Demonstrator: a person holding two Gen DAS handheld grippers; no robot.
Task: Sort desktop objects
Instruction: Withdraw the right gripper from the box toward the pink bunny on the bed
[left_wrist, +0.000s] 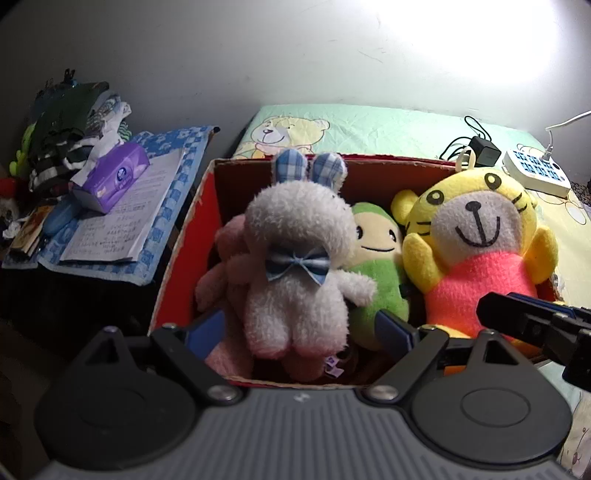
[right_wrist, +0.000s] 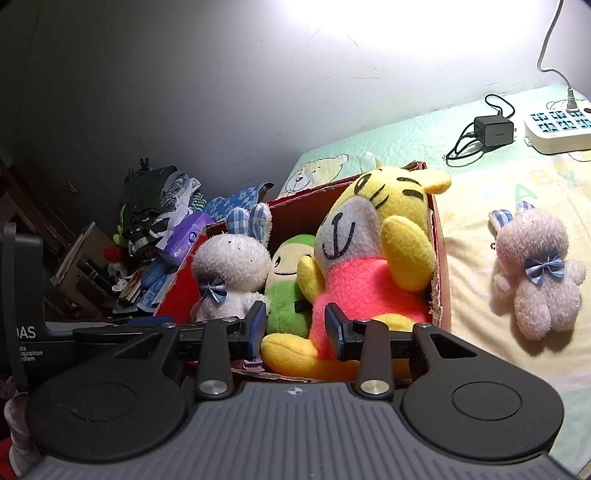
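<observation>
A red cardboard box (left_wrist: 177, 254) on the bed holds several plush toys. A white bunny (left_wrist: 295, 258) with a blue bow stands in front of a pink plush (left_wrist: 225, 258), beside a green plush (left_wrist: 376, 266) and a yellow tiger (left_wrist: 476, 240) in a pink shirt. My left gripper (left_wrist: 299, 328) is open, its fingers wide on either side of the bunny's legs without touching. My right gripper (right_wrist: 295, 326) has its jaws narrow on the yellow tiger's (right_wrist: 373, 258) foot at the box's (right_wrist: 439, 258) front edge. A second bunny (right_wrist: 535, 277) lies on the sheet to the right.
A white power strip (right_wrist: 561, 129) and a black charger (right_wrist: 493, 129) with its cable lie at the back of the bed. To the left, a side table carries a purple tissue pack (left_wrist: 110, 177), papers (left_wrist: 122, 218) and a pile of clothes (left_wrist: 66, 140).
</observation>
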